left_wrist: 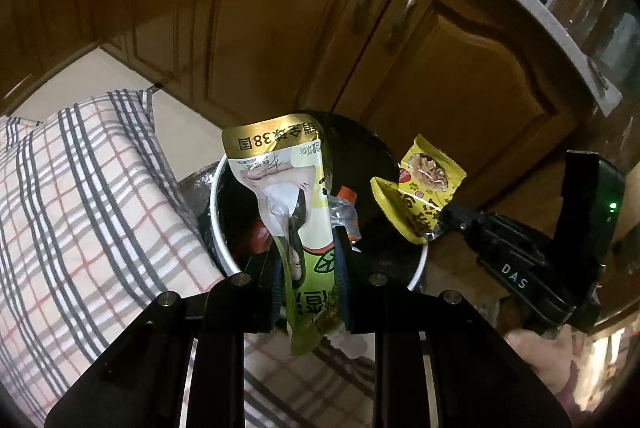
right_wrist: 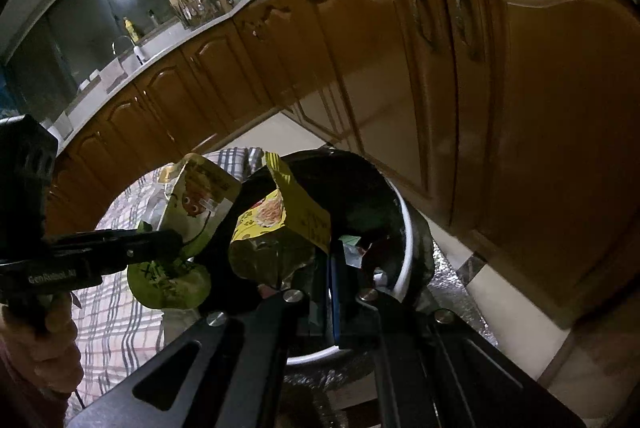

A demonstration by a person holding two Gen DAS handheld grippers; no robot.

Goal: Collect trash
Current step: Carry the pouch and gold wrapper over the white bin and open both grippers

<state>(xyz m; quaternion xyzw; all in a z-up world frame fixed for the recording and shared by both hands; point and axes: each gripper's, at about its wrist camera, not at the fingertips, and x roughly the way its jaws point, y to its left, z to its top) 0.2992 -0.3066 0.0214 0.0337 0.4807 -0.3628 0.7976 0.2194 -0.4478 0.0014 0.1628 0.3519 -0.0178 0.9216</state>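
Over the white-rimmed trash bin [left_wrist: 224,252] on the floor, the left gripper [left_wrist: 308,264] is clamped on a green pouch [left_wrist: 296,212] while the right gripper [right_wrist: 316,292] pinches a yellow snack wrapper [right_wrist: 280,220].

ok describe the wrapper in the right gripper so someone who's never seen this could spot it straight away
Find the wooden cabinet doors and, on the floor before them, the white-rimmed trash bin lined in black. Two packets hang over its mouth. The yellow snack wrapper is the smaller, crumpled one pinched in the right gripper; unlike the long green and gold pouch beside it, it shows a picture of food.
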